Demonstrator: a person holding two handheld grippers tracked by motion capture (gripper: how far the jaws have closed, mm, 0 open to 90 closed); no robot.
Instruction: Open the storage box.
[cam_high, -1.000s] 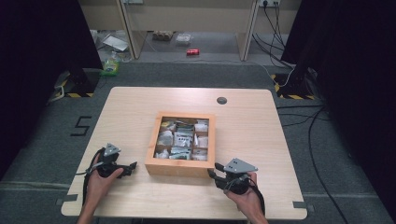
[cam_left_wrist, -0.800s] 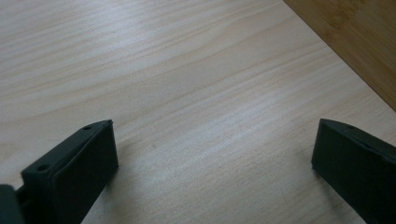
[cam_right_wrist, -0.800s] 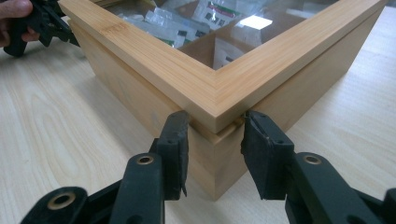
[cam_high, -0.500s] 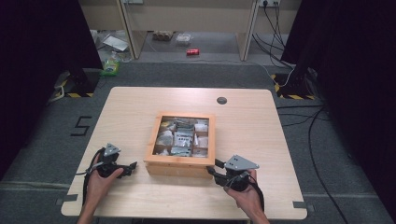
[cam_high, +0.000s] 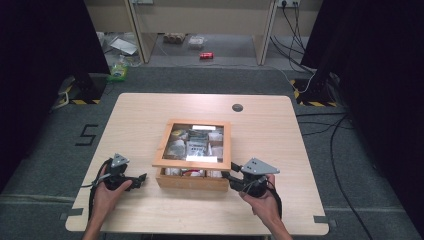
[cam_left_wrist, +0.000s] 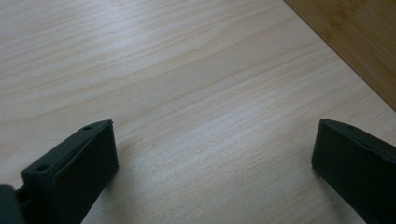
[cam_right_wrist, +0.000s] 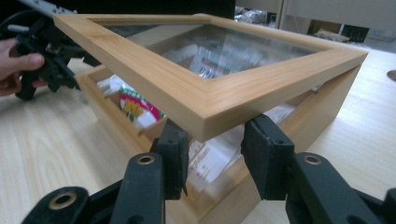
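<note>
A wooden box (cam_high: 192, 182) with a glass-paned lid (cam_high: 192, 164) stands mid-table; several packets (cam_high: 195, 142) lie inside. The lid (cam_right_wrist: 187, 88) is tilted, its front edge raised off the box wall (cam_right_wrist: 322, 112), and a red-green packet (cam_right_wrist: 135, 107) shows through the gap. My right gripper (cam_high: 227, 176) is at the front right corner, and that lid corner sits wedged between its jaws (cam_right_wrist: 215, 140), the pads against its two sides. My left gripper (cam_high: 142, 177) rests left of the box, jaws wide open over bare tabletop (cam_left_wrist: 215, 149). It also shows in the right gripper view (cam_right_wrist: 51, 51).
A round cable hole (cam_high: 237, 107) lies in the table behind the box. On the floor beyond the far edge are a red can (cam_high: 206, 55), a green bottle (cam_high: 119, 71) and cables (cam_high: 320, 125) at the right.
The lid's front edge has risen off the box with the right gripper on its corner. The left gripper has stayed put.
</note>
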